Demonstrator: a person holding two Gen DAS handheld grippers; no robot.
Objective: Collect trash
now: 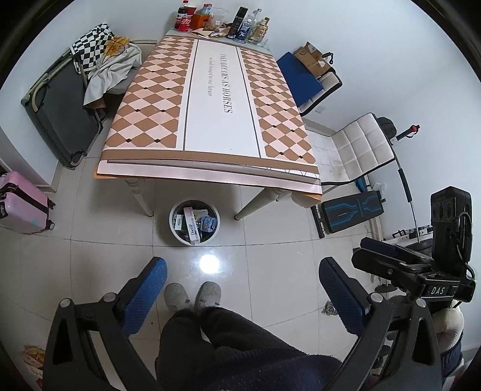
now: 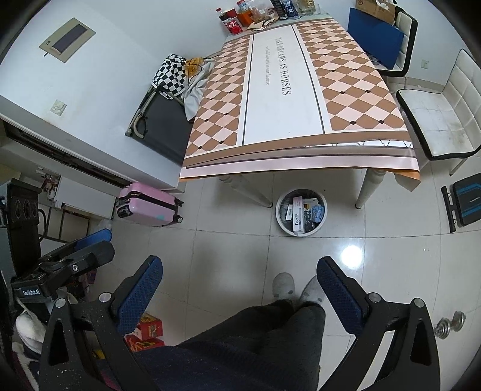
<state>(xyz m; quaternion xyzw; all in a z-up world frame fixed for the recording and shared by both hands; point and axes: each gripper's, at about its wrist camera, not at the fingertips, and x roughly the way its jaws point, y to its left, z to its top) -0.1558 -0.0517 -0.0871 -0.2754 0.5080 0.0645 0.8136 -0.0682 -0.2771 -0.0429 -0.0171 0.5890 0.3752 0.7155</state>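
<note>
Left hand-held gripper (image 1: 242, 288): I had its blue fingers spread wide apart with nothing between them, held above my legs and slippers (image 1: 192, 296), pointing down at the floor tiles. I judged it was parked there because nothing within reach needed picking.

Right hand-held gripper (image 2: 239, 287): its fingers stood equally apart and empty, beside the left one and aimed the same way; each wrist view caught the other unit at its edge.

Bin (image 1: 194, 222): it stood on the floor just under the near edge of the worktop, between two of its legs, ahead of my feet. I took that spot as chosen so trash could drop straight in from the worktop edge.

Trash (image 1: 192, 224): I saw a white carton reading "Doctor", a second small box and some crumpled wrappers lying inside the bin, so the task looked largely done.

Worktop (image 1: 216, 99): the patterned cloth showed bare over most of its length.

Far-end clutter (image 1: 222, 21): bottles, cans and some paper stood bunched at the far end by the wall, well apart from both grippers; I could not tell whether any of it counted as trash.

Next move, my guess: either stop, or step around for those papers.
</note>
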